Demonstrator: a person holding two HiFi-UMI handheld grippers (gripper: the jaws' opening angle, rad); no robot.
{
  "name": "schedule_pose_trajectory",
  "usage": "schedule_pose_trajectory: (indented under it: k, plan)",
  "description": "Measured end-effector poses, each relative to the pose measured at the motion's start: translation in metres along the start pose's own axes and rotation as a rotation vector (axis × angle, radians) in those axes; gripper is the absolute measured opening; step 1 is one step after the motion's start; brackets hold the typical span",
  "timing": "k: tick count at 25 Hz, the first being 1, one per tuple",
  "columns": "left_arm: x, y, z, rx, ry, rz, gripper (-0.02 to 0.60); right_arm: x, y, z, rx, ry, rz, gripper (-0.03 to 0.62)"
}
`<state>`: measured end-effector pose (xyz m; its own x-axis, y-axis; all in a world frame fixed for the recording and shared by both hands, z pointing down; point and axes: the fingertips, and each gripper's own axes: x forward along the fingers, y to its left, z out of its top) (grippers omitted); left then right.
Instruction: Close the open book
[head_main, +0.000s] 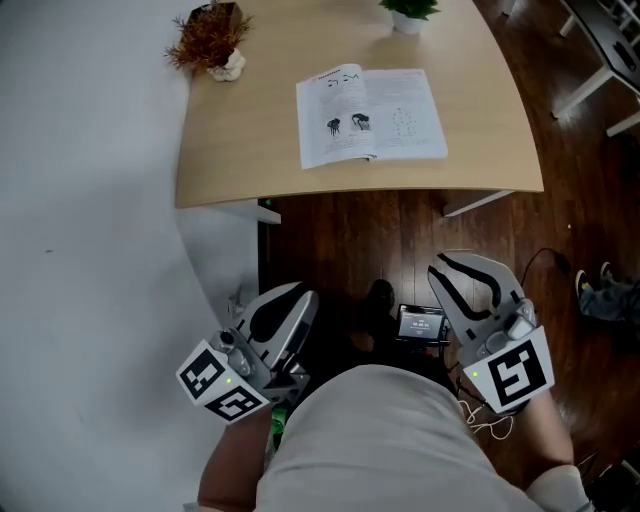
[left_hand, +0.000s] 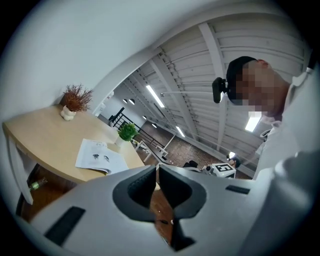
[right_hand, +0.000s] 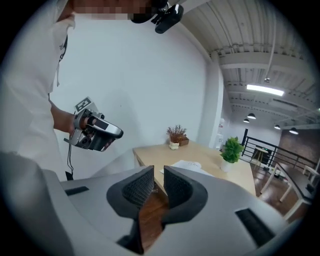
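The open book (head_main: 370, 115) lies flat on the pale wooden table (head_main: 240, 160), white pages up with small dark drawings. Both grippers hang low in front of my body, well short of the table's near edge. My left gripper (head_main: 303, 297) is shut, its pads together with nothing between them. My right gripper (head_main: 452, 262) stands slightly open, a narrow empty gap between its pads. The left gripper view has the book (left_hand: 97, 157) far beyond its closed jaws (left_hand: 157, 167). The right gripper view has the book (right_hand: 183, 164) on the table (right_hand: 152, 152) beyond its jaws (right_hand: 159, 172).
A dried reddish plant (head_main: 210, 38) stands at the table's far left corner and a small green potted plant (head_main: 408, 12) at the far edge. A white wall runs along the left. On the dark wooden floor lie a small device (head_main: 420, 322) and cables.
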<state>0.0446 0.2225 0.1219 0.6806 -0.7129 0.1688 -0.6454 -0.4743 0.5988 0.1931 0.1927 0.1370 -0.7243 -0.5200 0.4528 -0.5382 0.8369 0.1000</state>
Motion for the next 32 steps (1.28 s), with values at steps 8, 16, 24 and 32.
schedule_pose_trajectory:
  k: [8,16,24,32]
  plan:
    - [0.023,0.041,0.011,-0.038,0.003,0.023,-0.003,0.05,-0.011,0.004,-0.051,0.03,0.078,0.043]
    - [0.044,0.096,0.038,-0.033,0.049,-0.046,-0.003,0.109,-0.029,0.012,-0.042,0.098,0.041,0.043]
    - [0.054,0.15,0.058,-0.029,0.122,-0.114,-0.003,0.161,-0.032,0.018,-0.037,0.169,-0.006,0.043]
    - [0.066,0.182,0.044,-0.04,0.174,-0.093,0.063,0.198,-0.036,-0.003,-0.089,0.241,0.029,0.043]
